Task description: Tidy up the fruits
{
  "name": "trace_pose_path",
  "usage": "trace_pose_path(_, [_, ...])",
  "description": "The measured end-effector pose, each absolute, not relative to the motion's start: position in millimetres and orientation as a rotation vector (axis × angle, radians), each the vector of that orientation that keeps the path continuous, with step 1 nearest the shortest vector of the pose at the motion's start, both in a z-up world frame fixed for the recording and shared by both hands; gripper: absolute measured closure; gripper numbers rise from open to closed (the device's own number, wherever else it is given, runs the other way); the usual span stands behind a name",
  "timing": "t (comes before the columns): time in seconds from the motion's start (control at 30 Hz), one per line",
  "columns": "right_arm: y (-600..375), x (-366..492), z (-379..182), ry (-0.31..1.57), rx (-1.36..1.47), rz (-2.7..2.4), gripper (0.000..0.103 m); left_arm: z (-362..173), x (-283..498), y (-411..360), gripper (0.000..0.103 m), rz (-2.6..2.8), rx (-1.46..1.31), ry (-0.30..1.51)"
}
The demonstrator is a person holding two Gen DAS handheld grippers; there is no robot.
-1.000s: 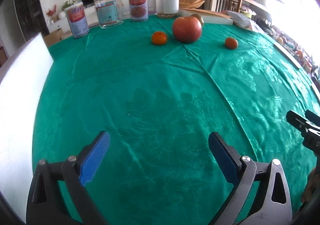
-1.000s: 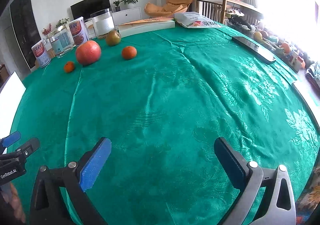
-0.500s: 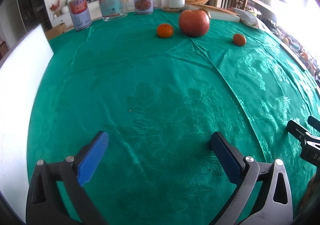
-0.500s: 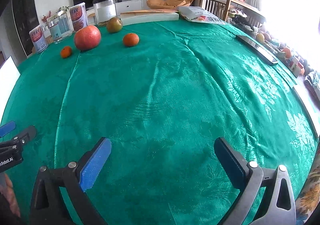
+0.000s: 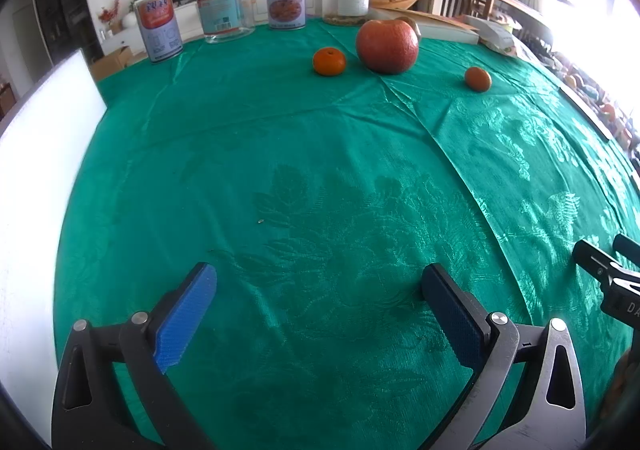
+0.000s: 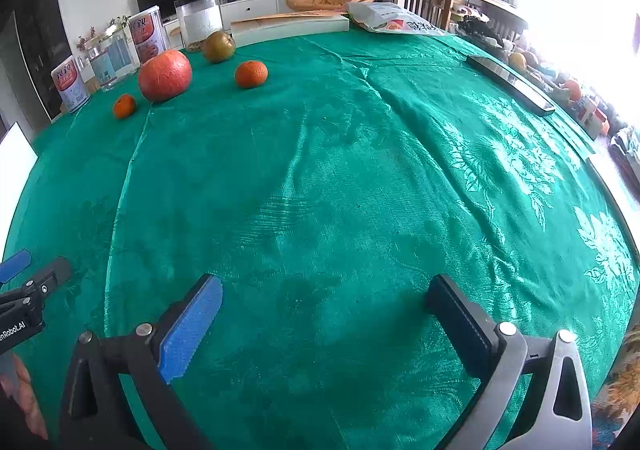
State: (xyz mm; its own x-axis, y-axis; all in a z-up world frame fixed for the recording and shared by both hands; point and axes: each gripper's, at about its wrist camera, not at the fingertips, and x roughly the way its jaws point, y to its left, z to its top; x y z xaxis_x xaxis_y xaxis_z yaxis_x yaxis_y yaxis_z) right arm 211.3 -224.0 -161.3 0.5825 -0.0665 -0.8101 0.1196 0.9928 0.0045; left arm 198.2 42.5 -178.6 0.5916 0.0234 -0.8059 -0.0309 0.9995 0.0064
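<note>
Both grippers have crept forward over the green tablecloth [image 5: 280, 138] since a second ago, so the fruit at the far side looks larger and nearer. Left gripper [image 5: 320, 298] hovers low with its jaws spread wide and nothing between them; right gripper [image 6: 324, 306] is the same, jaws wide apart and empty. Well ahead of the left gripper lie a big red-orange fruit [image 5: 387, 46], a small orange [image 5: 329, 61] just to its left, and a second small orange [image 5: 477, 78] off to the right, all resting on the cloth. A brownish-green fruit [image 6: 218, 46] sits behind the big one; from the left camera it is almost wholly hidden. From the right camera the whole group lies far ahead and to the left of the jaws. Tins and clear jars [image 5: 224, 8] stand along the far edge. A white board [image 5: 36, 178] at the left is cut off by the frame. Bright window glare washes out the right side.
</note>
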Motion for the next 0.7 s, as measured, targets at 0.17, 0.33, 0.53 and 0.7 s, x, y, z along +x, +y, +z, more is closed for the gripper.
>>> trace_pose_path(0.17, [-223.9,211.3,-161.2,0.943,0.061,-0.109,0.000,-178.8,198.3,42.9,0.000,0.032,-0.009,0.937])
trace_pose_path(0.33, [-224.1,211.3,-161.1,0.943,0.061,-0.109,0.000,-178.2,196.2,41.4,0.000,0.052,-0.007,0.939])
trace_pose_path(0.53, [-224.3,211.5,-160.8,0.943,0.061,-0.108,0.000,-179.0,196.1,40.4,0.000,0.088,-0.036,0.935])
trace_pose_path(0.7, [-224.3,211.8,-160.9,0.943,0.061,-0.109,0.000,-179.9,196.9,42.7,0.000,0.084,-0.049,0.935])
